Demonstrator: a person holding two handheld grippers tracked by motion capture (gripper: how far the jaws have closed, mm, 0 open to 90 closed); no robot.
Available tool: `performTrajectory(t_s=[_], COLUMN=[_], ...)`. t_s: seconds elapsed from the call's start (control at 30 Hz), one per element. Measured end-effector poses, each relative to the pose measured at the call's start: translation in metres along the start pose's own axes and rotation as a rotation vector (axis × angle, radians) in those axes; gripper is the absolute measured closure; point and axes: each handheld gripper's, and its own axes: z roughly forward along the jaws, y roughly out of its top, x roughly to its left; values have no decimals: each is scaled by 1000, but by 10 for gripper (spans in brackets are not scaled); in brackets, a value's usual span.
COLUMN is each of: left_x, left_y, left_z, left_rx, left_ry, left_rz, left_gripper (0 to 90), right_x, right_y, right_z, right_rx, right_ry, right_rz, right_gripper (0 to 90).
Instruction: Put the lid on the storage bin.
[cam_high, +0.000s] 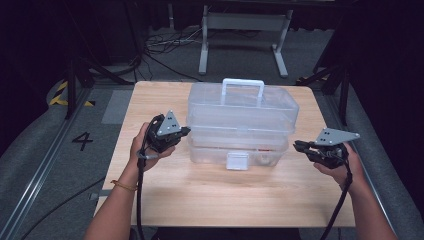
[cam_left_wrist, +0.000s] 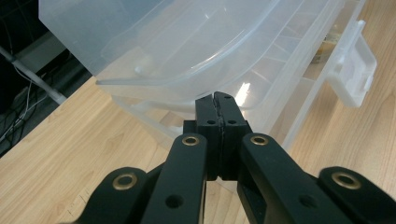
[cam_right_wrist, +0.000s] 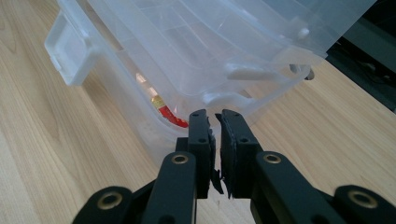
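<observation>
A clear plastic toolbox (cam_high: 242, 125) with a white handle (cam_high: 243, 84) and a front latch (cam_high: 237, 161) stands mid-table. My left gripper (cam_high: 188, 131) is at the box's left end, jaws shut with nothing in them. In the left gripper view its tips (cam_left_wrist: 217, 99) sit just under the overhanging upper tier (cam_left_wrist: 187, 51); I cannot tell whether they touch it. My right gripper (cam_high: 297, 145) hovers a little off the box's right end. Its jaws (cam_right_wrist: 213, 115) are shut to a thin slit and hold nothing. A red item (cam_right_wrist: 172, 117) shows through the lower wall.
The wooden table (cam_high: 165, 190) has bare room in front of the box and at both sides. Beyond its far edge stand a metal frame (cam_high: 245, 30) and floor cables (cam_high: 165, 45). A floor mark "4" (cam_high: 82, 140) lies to the left.
</observation>
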Motion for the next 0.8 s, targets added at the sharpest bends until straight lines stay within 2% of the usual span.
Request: performTrajectory(t_s=[0.43, 0.57, 0.63, 0.8], left_x=[-8, -12, -13, -17], left_y=[-9, -11, -14, -20], left_z=[4, 6, 8, 14], left_rx=[30, 59, 70, 102], left_ry=[4, 6, -2, -13], left_rz=[5, 22, 22, 21], left_gripper=[900, 900, 900, 900], right_x=[4, 6, 7, 7], right_y=[-3, -2, 0, -1], right_z=[6, 3, 0, -1], right_rx=[14, 11, -3, 4], right_ry=[19, -6, -6, -2], right_rz=[-5, -31, -35, -38], right_gripper=[819, 819, 819, 819])
